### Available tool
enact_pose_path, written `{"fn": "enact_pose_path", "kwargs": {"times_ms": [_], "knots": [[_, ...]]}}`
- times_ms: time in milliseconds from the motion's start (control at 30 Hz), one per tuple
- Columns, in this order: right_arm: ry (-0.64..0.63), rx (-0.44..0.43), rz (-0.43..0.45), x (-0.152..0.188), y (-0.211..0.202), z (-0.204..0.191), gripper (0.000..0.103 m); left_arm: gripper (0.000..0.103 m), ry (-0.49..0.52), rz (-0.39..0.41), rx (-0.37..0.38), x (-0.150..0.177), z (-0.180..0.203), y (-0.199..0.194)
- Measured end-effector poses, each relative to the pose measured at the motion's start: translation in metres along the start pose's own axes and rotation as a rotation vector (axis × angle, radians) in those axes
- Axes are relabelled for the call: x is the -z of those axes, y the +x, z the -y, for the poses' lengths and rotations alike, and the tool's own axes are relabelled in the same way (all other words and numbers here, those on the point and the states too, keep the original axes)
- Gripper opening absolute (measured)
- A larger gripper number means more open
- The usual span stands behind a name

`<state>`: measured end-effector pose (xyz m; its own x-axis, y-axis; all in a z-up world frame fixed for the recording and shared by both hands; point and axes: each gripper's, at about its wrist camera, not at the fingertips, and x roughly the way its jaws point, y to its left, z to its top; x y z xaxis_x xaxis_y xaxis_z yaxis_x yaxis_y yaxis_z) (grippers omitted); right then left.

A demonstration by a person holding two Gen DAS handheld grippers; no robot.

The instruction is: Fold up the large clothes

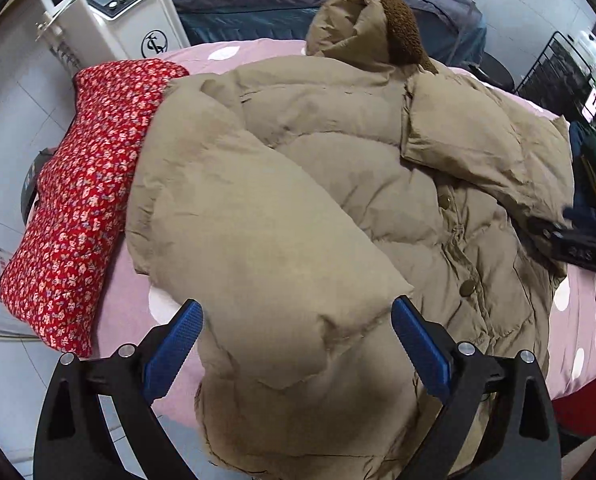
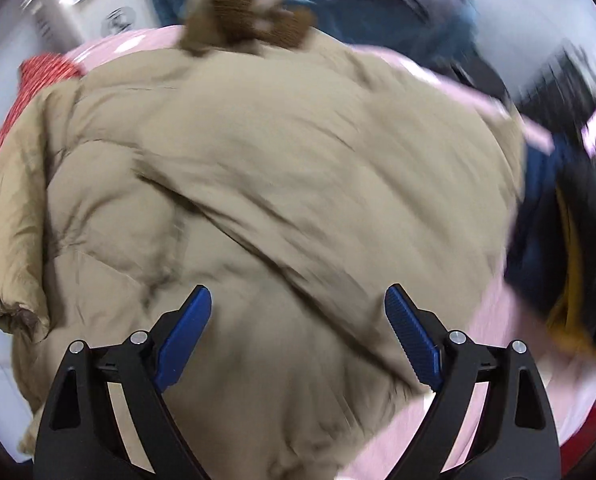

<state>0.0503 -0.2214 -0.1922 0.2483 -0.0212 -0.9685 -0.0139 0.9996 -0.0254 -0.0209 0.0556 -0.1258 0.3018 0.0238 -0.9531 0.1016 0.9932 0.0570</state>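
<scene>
Both sets of jaws stand wide apart and grip nothing: the left gripper (image 1: 297,320) hangs at the bottom centre of its frame over the cuff end of a sleeve, and the right gripper (image 2: 298,306) hangs likewise over the coat's padded body, in a view smeared by blur. The tan puffer coat (image 1: 338,184) lies spread on a pink dotted bed (image 1: 125,304), filling the middle of both frames, its brown fleece collar (image 1: 398,28) standing up at top centre and both sleeves (image 1: 233,208) drawn across the snap-buttoned front. A red floral cushion (image 1: 77,200) sits beside it at left; a white heater (image 1: 109,12) stands in the upper left. By the look of it the sleeves are in and the body fold comes next, which would call for both jaws to close on the hem and carry it toward the collar.
</scene>
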Motion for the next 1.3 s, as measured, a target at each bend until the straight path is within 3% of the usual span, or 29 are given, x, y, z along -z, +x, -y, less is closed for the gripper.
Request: {"fn": "enact_pose_path", "kwargs": {"times_ms": [200,367,500,667,800,933,1000,1067,1100,1167,1300], "knots": [[0.184,-0.056,-0.074,0.064,0.001,0.073,0.088,0.093,-0.029,0.027,0.01,-0.007,-0.018,-0.012],[0.203,0.014,-0.051,0.077,0.002,0.085,0.088,0.093,-0.057,0.027,0.056,-0.017,-0.014,-0.011],[0.037,0.057,0.051,0.051,-0.007,0.045,0.088,0.093,-0.02,0.051,0.081,-0.022,0.006,-0.016],[-0.248,0.133,0.115,0.008,0.012,-0.039,0.088,0.093,-0.021,0.068,0.096,-0.022,0.018,-0.021],[-0.439,0.222,0.127,-0.013,0.038,-0.093,0.088,0.093,-0.046,0.061,0.058,-0.013,0.01,-0.022],[-0.599,0.337,0.135,-0.016,0.061,-0.119,0.087,0.093,-0.01,0.054,-0.048,0.007,0.002,-0.021],[-0.647,0.377,0.154,-0.015,0.067,-0.121,0.071,0.093,0.004,0.039,-0.064,0.014,-0.001,-0.018],[-0.621,0.412,0.176,-0.019,0.066,-0.112,0.026,0.093,0.01,0.019,-0.064,0.022,-0.002,-0.014],[-0.574,0.395,0.18,-0.023,0.06,-0.103,0.018,0.093,0.011,0.014,-0.063,0.024,-0.001,-0.012],[-0.428,0.319,0.194,-0.036,0.037,-0.077,0.01,0.093,0.019,0.001,-0.05,0.029,0.002,-0.006],[-0.203,0.268,0.252,-0.047,-0.012,-0.019,0.008,0.093,0.098,0.008,-0.057,0.029,0.02,-0.001]]}}
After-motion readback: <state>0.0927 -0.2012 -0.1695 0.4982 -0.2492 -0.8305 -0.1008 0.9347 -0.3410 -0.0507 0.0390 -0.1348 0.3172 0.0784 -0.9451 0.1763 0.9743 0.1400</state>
